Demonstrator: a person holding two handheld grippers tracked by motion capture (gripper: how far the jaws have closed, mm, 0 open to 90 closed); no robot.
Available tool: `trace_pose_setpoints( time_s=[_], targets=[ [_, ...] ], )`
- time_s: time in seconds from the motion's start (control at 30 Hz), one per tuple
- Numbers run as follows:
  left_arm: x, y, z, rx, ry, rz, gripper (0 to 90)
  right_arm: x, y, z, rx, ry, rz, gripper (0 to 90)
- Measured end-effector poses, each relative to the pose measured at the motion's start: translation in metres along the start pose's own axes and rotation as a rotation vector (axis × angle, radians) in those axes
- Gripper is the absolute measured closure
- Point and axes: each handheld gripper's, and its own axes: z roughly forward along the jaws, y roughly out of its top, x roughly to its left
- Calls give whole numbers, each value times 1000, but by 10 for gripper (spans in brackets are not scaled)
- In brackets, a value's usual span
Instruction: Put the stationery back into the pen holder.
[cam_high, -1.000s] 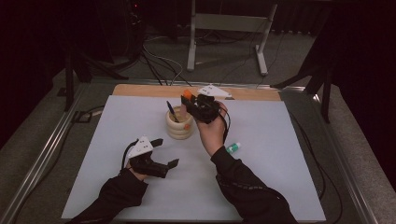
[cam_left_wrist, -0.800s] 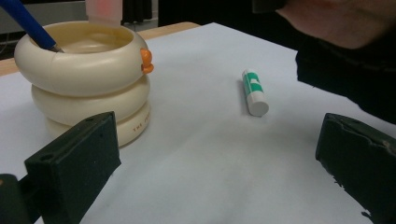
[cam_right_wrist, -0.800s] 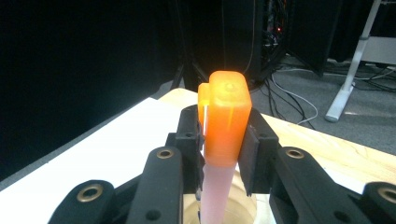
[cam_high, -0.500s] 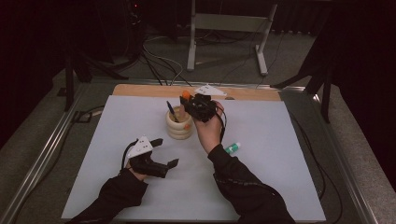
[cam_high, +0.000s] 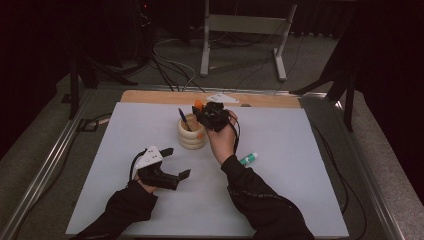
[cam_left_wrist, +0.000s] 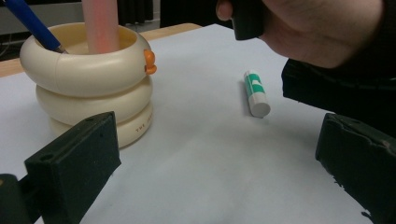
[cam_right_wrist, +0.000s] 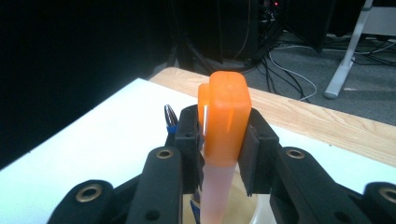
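Gripping an orange-capped marker (cam_right_wrist: 223, 126), right tongs (cam_right_wrist: 220, 140), left tongs (cam_left_wrist: 210, 163) open, white tabletop (cam_high: 300, 150), dark room.

Cream ringed holder (cam_high: 191, 135) stands mid-table toward the far edge; its mouth is taken up by a blue pen (cam_high: 182, 119) and an orange-capped marker (cam_right_wrist: 223, 122), with the right gripper (cam_high: 212, 116) directly above it. Green-and-white tube (cam_high: 248, 159) lies on the white mat (cam_high: 300, 190) to the right of the right forearm. Mat between holder and left gripper (cam_high: 172, 162) is open, as are its left and right margins.

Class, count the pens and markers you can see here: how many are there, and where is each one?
3: a blue pen in the cream holder, an orange-capped marker clamped by the right hand-held gripper above it, a green-and-white marker on the table. Others may be hidden.
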Motion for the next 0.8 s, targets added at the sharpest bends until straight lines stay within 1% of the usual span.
trace_pose_setpoints(
  time_s=[0.03,0.1,0.47,0.5,0.6,0.67,0.7,0.8],
  targets=[
    [0,0,0,1,1,0,2,0,0,1,6,-3,-5,715],
    [0,0,0,0,2,2,2,-1,-2,3,14,0,5,716],
    [0,0,-1,-4,1,-4,2,1,-6,12,75,3,3,716],
    [0,0,-1,-4,1,-4,2,2,-7,14,97,6,1,716],
    [0,0,-1,-4,0,-7,2,4,-8,18,120,-4,-19,715],
    [1,0,-1,-4,-1,-9,2,4,-9,20,130,2,-10,716],
    [1,0,-1,-4,-2,-10,2,5,-9,20,134,-5,-15,716],
    [1,0,-1,-5,-3,-13,2,8,-9,21,135,-55,-49,718]
  ],
)
